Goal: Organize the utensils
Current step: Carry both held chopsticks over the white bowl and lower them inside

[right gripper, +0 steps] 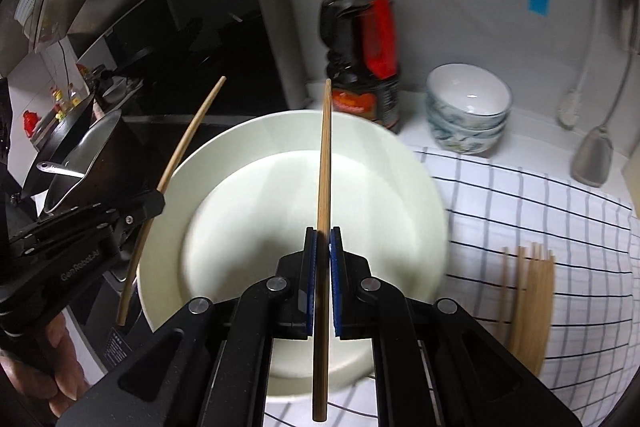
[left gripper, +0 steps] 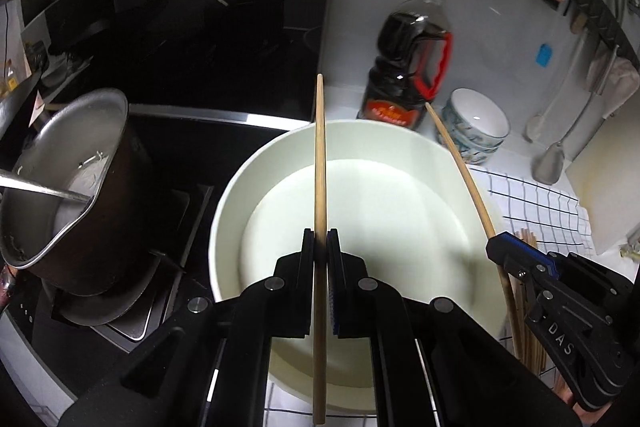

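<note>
At far left on the black stove stands a metal pot [left gripper: 68,187], tilted in the fisheye view, with a metal handle or utensil [left gripper: 44,189] leaning inside it; whatever else it holds is unclear. Just beside it, partly over the stove's edge, sits a large white bowl [left gripper: 424,147] whose pale interior holds nothing visible. Above this bowl the left gripper [left gripper: 321,239] hangs with its fingers clenched on a single wooden chopstick [left gripper: 320,163] that runs straight up between the pads. To its right, also over the bowl's rim, the right gripper [right gripper: 323,239] has its fingers clamped on a second chopstick [right gripper: 325,163], pointing toward the back wall. Behind the bowl stands a dark sauce bottle [left gripper: 408,67] with a red cap and red handle. Further right, on the white desk [right gripper: 532,143], sits a stack of patterned small bowls [left gripper: 476,125], the top one showing a bare white inside. A white checked cloth [right gripper: 540,211] covers the desk at right, and a bundle of loose chopsticks [right gripper: 532,299] lies on it, well apart from both grippers. Ladles [right gripper: 592,155] hang against the wall beyond.
</note>
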